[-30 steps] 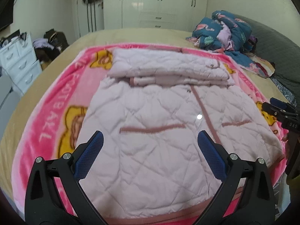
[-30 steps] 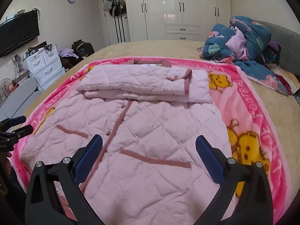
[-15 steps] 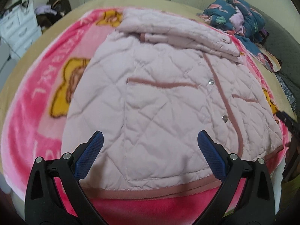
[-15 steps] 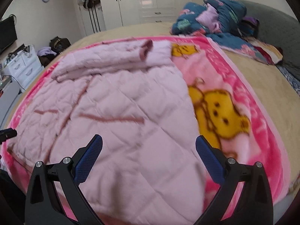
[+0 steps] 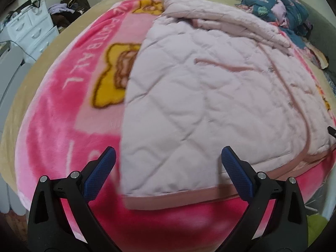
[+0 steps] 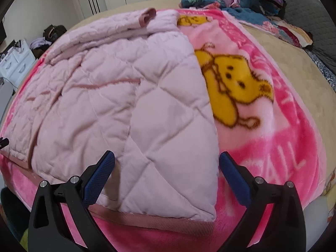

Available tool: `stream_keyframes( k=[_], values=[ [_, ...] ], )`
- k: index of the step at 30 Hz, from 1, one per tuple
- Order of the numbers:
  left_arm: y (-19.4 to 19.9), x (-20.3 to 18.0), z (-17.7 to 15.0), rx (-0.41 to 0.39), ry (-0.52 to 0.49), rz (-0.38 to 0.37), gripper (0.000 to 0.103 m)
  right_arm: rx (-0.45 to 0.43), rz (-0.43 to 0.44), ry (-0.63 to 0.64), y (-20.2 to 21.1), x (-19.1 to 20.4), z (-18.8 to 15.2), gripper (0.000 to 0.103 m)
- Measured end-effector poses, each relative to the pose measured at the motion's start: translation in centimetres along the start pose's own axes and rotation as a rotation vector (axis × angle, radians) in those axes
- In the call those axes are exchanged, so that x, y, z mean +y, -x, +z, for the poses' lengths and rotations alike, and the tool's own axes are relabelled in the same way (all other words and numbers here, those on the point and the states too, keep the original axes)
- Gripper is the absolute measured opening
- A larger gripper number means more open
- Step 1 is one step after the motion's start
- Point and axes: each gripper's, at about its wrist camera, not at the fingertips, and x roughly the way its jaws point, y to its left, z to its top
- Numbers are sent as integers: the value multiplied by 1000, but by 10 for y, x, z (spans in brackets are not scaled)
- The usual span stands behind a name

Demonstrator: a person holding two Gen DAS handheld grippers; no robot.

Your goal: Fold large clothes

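Both your tongs gape wide — left tongs (image 5: 168, 163) and right tongs (image 6: 167, 164) at the pink quilted jacket (image 5: 210, 96) hem corners, gripping nothing.

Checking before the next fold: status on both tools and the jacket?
Left tool open, at the jacket's near-left hem corner. Right tool open, at the near-right corner. Jacket flat on pink blanket, sleeves folded across the top. Nothing in the way.

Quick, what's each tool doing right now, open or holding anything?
Left tool: open, holding nothing, above the pink quilted jacket's hem corner.
Right tool: open, empty, over the other corner.
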Motion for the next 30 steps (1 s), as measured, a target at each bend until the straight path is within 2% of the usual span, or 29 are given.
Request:
stream_keyframes(
  k=[4,7,20,30],
  values=[
    [-12,22,-6,22,89,-95,94,23,21,-24,-7,-3,-2,99],
    [-17,25,-6,16,99,-104,94,31,28,-17,-8,-2,-1,99],
    [-31,23,11,10,110,-89,95,43,63,-5,-9,1,-1,99],
    [-38,21,22,49,79,-82,95,42,94,1,-10,0,-1,99]
  ],
)
